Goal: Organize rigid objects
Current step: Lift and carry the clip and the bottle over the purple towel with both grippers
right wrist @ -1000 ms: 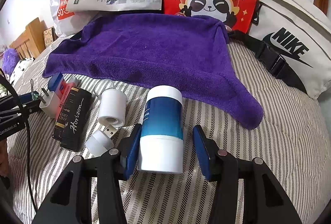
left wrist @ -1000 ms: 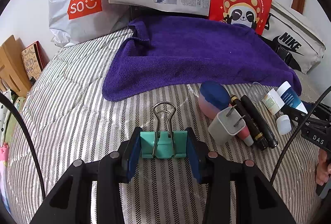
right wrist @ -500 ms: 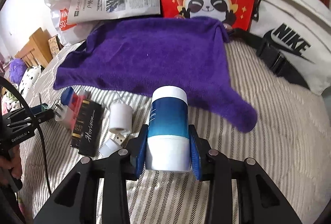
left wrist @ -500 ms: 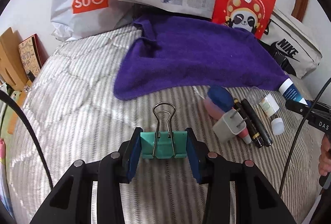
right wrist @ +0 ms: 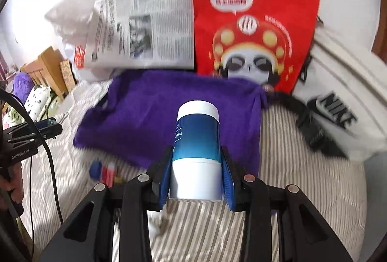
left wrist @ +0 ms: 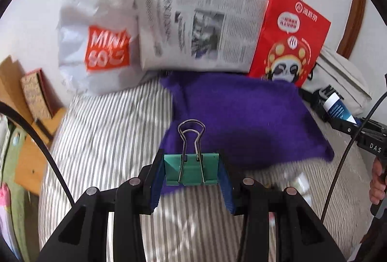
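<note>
My left gripper (left wrist: pixel 191 171) is shut on a green binder clip (left wrist: pixel 191 168), its wire handles pointing away from me, held in the air above the striped bed. My right gripper (right wrist: pixel 196 173) is shut on a blue and white bottle (right wrist: pixel 196 148), also lifted off the bed. A purple towel (left wrist: pixel 244 114) lies spread beyond both grippers, also seen as the purple towel (right wrist: pixel 169 114) in the right wrist view. Small loose items (right wrist: pixel 104 171) lie blurred on the bed below the towel's near edge. The right gripper with its bottle (left wrist: pixel 337 110) shows at the left view's right edge.
Against the wall stand a white Miniso bag (left wrist: pixel 96 44), a newspaper (left wrist: pixel 198 32), a red panda bag (left wrist: pixel 290 36) and a white Nike bag (right wrist: pixel 338 97). Wooden furniture (left wrist: pixel 26 131) sits left of the striped bed (left wrist: pixel 108 131). A hand (left wrist: pixel 377 179) holds the right gripper.
Both grippers have risen off the bed with their loads and moved toward the towel. The right gripper's jaws closed onto the bottle, which earlier sat loose between them.
</note>
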Tool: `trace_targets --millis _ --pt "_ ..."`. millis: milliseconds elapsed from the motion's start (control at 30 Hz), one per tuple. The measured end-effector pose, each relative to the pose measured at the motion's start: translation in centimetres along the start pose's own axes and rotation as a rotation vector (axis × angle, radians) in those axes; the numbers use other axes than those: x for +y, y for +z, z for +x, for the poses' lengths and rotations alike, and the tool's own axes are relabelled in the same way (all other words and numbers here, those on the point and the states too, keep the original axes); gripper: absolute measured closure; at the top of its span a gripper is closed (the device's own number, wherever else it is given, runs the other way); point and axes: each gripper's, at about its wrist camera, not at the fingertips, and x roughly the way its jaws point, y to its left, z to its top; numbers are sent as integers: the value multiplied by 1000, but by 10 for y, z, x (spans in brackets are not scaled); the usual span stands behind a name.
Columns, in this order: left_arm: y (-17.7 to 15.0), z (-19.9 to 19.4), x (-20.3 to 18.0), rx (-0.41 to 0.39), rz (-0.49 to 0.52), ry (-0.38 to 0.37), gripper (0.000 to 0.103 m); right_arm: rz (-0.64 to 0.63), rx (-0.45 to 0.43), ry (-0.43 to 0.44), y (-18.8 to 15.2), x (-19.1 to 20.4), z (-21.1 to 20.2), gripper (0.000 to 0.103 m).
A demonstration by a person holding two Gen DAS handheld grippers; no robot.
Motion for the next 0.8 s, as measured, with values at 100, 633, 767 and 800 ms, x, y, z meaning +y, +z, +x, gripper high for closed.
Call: trace_targets --millis 100,633,767,800 --pt "29 13 -9 -13 18 -20 64 4 -18 2 23 -8 8 66" --pt "95 92 -29 -23 2 -110 64 57 61 42 69 -38 94 66" --pt "91 109 -20 8 -24 -109 64 68 93 28 64 -47 107 66" --pt "90 111 -17 7 -20 -99 64 69 112 22 63 -49 112 66"
